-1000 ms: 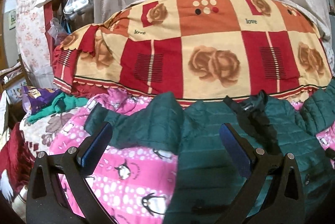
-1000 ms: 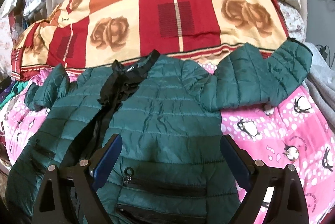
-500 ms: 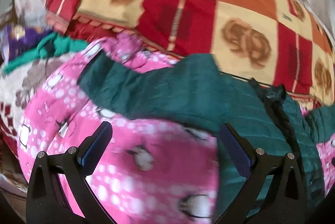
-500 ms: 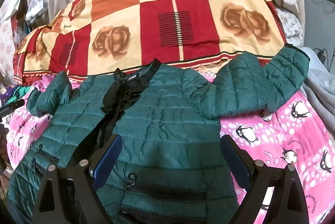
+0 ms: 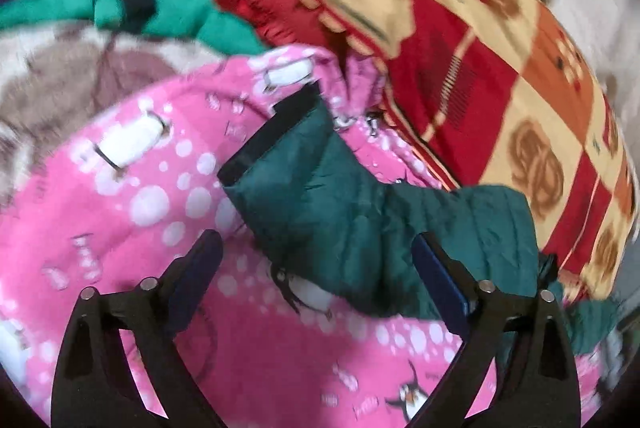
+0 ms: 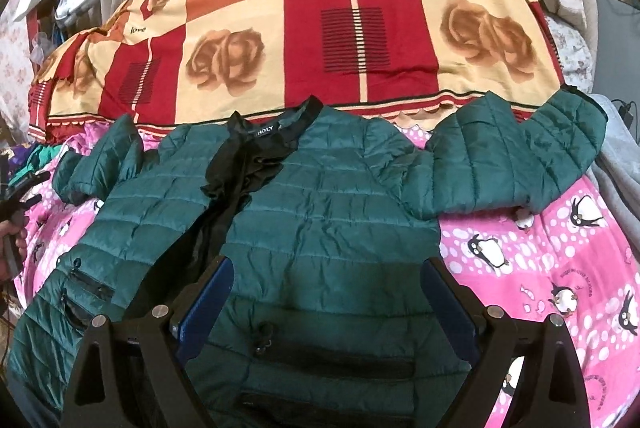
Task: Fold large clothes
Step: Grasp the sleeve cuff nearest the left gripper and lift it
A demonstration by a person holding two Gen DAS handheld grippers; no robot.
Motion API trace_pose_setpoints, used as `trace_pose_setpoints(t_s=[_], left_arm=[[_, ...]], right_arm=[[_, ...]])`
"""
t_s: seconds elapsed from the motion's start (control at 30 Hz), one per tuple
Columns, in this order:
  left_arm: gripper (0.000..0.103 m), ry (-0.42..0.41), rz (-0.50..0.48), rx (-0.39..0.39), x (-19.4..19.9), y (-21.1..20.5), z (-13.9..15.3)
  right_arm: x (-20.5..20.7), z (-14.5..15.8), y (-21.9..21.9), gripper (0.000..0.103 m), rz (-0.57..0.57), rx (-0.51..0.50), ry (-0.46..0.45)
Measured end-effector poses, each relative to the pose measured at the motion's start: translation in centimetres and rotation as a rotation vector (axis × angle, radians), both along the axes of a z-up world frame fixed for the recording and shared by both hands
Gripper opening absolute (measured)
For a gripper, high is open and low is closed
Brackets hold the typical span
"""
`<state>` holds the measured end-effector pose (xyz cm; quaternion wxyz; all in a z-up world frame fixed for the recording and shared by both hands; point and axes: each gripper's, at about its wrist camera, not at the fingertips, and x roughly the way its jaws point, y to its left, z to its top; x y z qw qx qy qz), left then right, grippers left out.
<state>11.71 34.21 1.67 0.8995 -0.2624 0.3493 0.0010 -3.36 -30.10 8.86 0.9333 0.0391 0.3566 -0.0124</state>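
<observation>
A dark green quilted jacket (image 6: 328, 212) lies face up and unzipped on a pink penguin blanket (image 6: 560, 268), both sleeves spread out. My right gripper (image 6: 324, 276) is open and empty, hovering over the jacket's lower front. My left gripper (image 5: 316, 248) is open and empty just above the jacket's left sleeve (image 5: 320, 188), whose black cuff (image 5: 268, 136) points up and to the left. The left gripper also shows in the right wrist view (image 6: 16, 200) at the far left edge.
A red, cream and orange rose-pattern quilt (image 6: 320, 28) is heaped behind the jacket. A bright green garment (image 5: 160, 4) and a brown-flowered blanket (image 5: 72, 76) lie to the left. Grey cloth (image 6: 616, 148) lies at the right.
My left gripper has swung left and tilted down, from the jacket's body to its left sleeve. My right gripper has drawn back slightly, staying over the jacket front. Both stay open.
</observation>
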Motion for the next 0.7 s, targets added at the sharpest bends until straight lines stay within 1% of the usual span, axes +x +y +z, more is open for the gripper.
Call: trace_pose_setpoints(t_s=[0.03,0.13,0.2,0.33,0.37,0.4,0.43,0.47,0.5,0.53,0.57,0.6,0.7], left_arm=[[0.088,0.008,-0.003,-0.010,0.5,0.2,-0.4],[0.087,0.012,0.027,-0.025,2.1,0.7,-1.5],[0.087,0.023,0.050,-0.061,3.2,1.3,-2.1],[0.087,-0.005,0.080,-0.080,4.7,1.5,-1.9],[0.084,-0.006,0.093,-0.079,5.0,1.5,-1.8],[0.078,0.001,0.111,-0.069,5.2,1.5,-1.7],[0.063,0.013,0.130,-0.060,5.4,1.5,-1.7],[0.036,0.026,0.147,-0.062,5.5,1.7,-1.8],[0.023,0.051,0.170,-0.077,5.6,2.1,-1.9],[0.017,0.064,0.183,-0.089,5.5,2.4,-2.0],[0.016,0.064,0.188,-0.085,5.3,2.4,-1.8],[0.013,0.052,0.191,-0.060,5.0,2.3,-1.1],[0.012,0.019,0.179,-0.017,4.1,2.1,0.8]], right_arm=[[0.0,0.0,0.0,0.094,-0.001,-0.001,0.006],[0.4,-0.3,0.0,0.094,0.004,0.012,0.027],[0.7,-0.5,0.1,0.094,0.008,0.016,0.034],[1.3,-0.7,0.4,0.094,0.019,0.010,0.037],[1.4,-0.8,0.4,0.094,0.020,0.010,0.038],[1.5,-0.8,0.4,0.094,0.021,0.012,0.039],[1.6,-0.9,0.5,0.094,0.022,0.013,0.041],[1.7,-0.9,0.5,0.094,0.024,0.012,0.043],[1.7,-1.0,0.5,0.094,0.023,0.010,0.044],[1.7,-0.9,0.5,0.094,0.023,0.009,0.044],[1.7,-0.9,0.5,0.094,0.023,0.008,0.044],[1.6,-0.9,0.4,0.094,0.022,0.007,0.044],[1.3,-0.7,0.1,0.094,0.013,0.001,0.041]])
